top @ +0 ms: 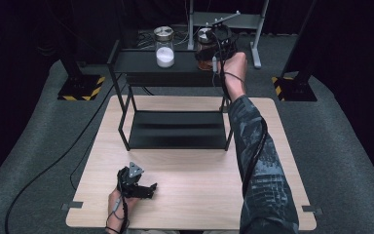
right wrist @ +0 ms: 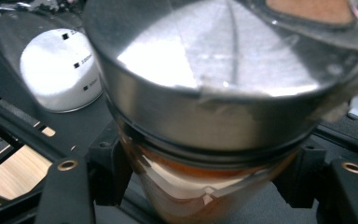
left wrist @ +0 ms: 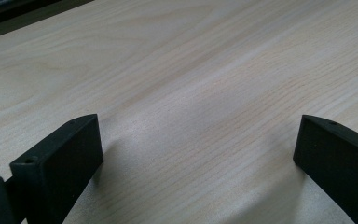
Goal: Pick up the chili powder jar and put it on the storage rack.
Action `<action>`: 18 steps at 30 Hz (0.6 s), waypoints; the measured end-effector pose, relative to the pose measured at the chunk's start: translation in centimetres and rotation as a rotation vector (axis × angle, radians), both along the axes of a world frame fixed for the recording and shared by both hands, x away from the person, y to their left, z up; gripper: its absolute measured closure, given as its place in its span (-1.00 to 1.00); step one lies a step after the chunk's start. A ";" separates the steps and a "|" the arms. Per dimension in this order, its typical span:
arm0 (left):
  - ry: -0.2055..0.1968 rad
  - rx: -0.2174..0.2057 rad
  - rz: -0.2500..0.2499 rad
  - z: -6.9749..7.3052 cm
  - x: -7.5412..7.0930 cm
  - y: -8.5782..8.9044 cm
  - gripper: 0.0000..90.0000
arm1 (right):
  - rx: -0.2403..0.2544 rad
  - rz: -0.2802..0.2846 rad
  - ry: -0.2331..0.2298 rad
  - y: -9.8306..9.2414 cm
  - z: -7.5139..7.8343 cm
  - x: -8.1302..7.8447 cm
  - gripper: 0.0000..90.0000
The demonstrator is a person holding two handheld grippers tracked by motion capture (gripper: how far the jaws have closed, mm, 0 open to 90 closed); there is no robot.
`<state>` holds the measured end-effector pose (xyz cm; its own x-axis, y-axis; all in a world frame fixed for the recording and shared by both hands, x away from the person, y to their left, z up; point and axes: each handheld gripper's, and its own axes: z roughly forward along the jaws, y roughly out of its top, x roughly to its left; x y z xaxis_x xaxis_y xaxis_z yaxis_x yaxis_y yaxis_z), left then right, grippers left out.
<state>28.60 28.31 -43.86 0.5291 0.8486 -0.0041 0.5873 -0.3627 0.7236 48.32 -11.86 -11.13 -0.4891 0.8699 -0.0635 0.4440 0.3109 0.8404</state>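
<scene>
We have the right gripper (top: 213, 48) clamped on the brown jar (right wrist: 205, 186) just under its metal lid (right wrist: 205, 88), at the shelf's (top: 136, 62) top right corner. Glass: heavy, slick, breakable. Our left gripper (top: 143, 187) lies open on the table (top: 199, 195).

A clear glass jar of white powder with a silver metal lid (top: 164, 48) stands on the top shelf of the black metal two-tier rack (top: 175, 129) on my light wooden table (top: 199, 195) (grey carpet (top: 341, 146) all round, black cables trailing).
</scene>
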 end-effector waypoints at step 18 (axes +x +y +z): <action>0.000 0.000 -0.001 0.0 0.0 0.0 -0.99 | 0.043 -0.024 -0.007 0.0 -1.3 0.6 -0.31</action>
